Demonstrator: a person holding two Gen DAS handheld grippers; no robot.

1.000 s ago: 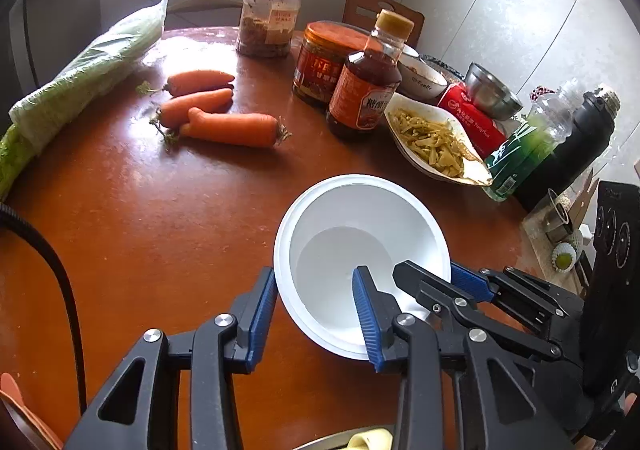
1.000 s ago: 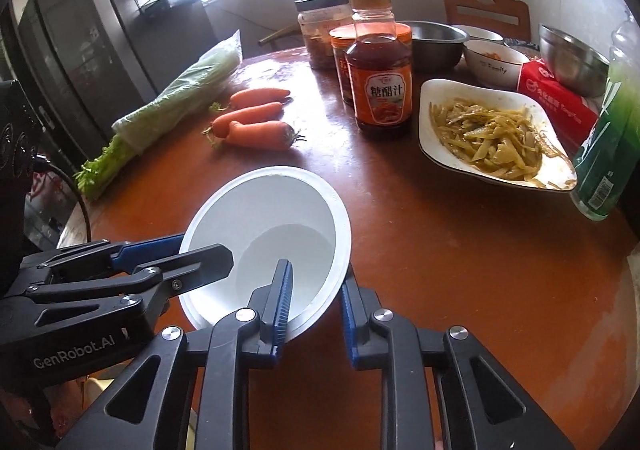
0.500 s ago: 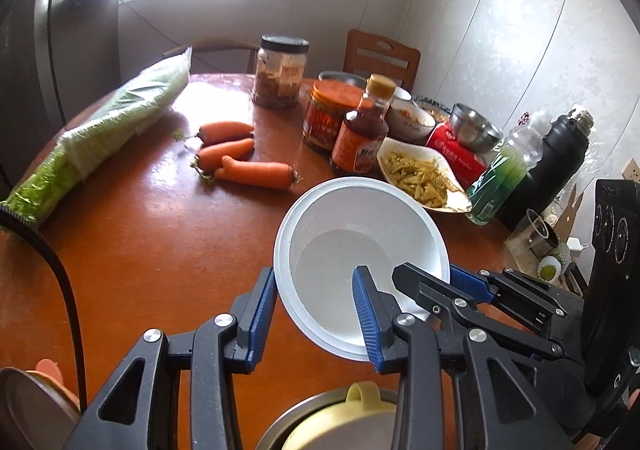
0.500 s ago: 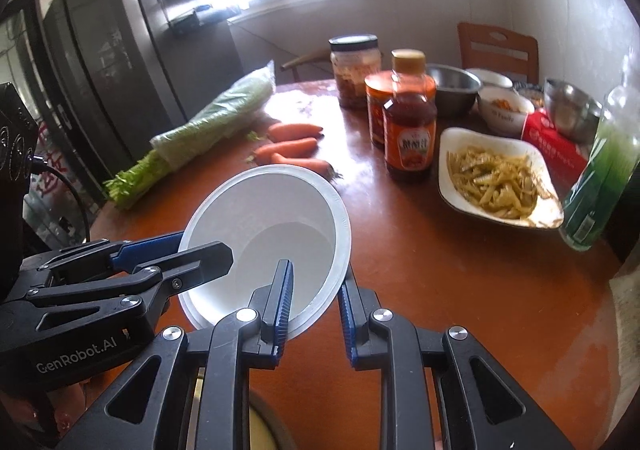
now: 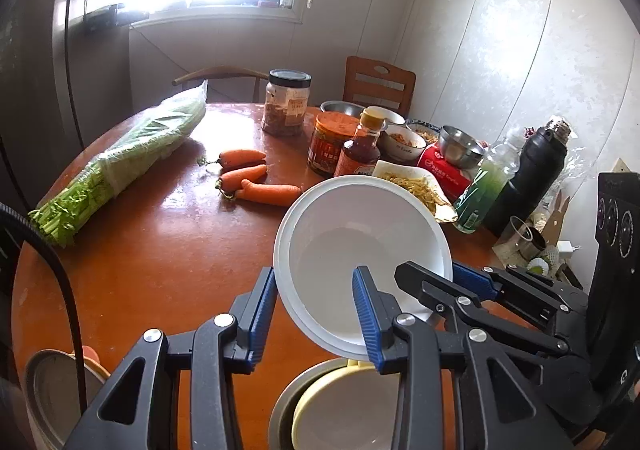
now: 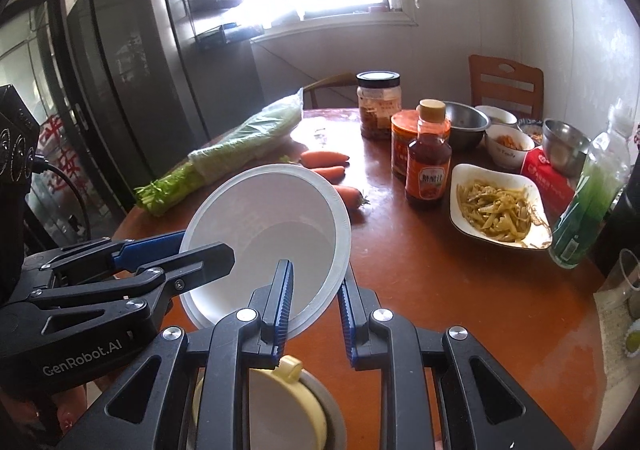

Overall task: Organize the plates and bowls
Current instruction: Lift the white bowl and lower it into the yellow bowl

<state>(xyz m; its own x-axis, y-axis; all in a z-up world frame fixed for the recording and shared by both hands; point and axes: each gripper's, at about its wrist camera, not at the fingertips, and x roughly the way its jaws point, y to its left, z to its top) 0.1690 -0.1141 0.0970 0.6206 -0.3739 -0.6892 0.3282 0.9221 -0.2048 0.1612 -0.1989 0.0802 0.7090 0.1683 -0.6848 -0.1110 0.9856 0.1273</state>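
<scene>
I have the white bowl up off the tabletop, pinched by its rim from two sides: my left claw is clamped across the near-left part of the rim, one pad inside and one outside, and my right claw is clamped on the near-right part in the same way. The bowl hangs tilted, its mouth turned toward me, above a yellow bowl nested in a metal bowl at the near edge.

My worry is the thin rim. It looks like light plastic, so if my two hands drift apart or twist against each other, the wall could flex and slip out of one pad, and the bowl would swing or drop onto the stack below. If I lower it off-centre, its base could catch the yellow bowl's handle tab and sit crooked. The sauce bottle and carrots are well behind, so I judge them safe.
</scene>
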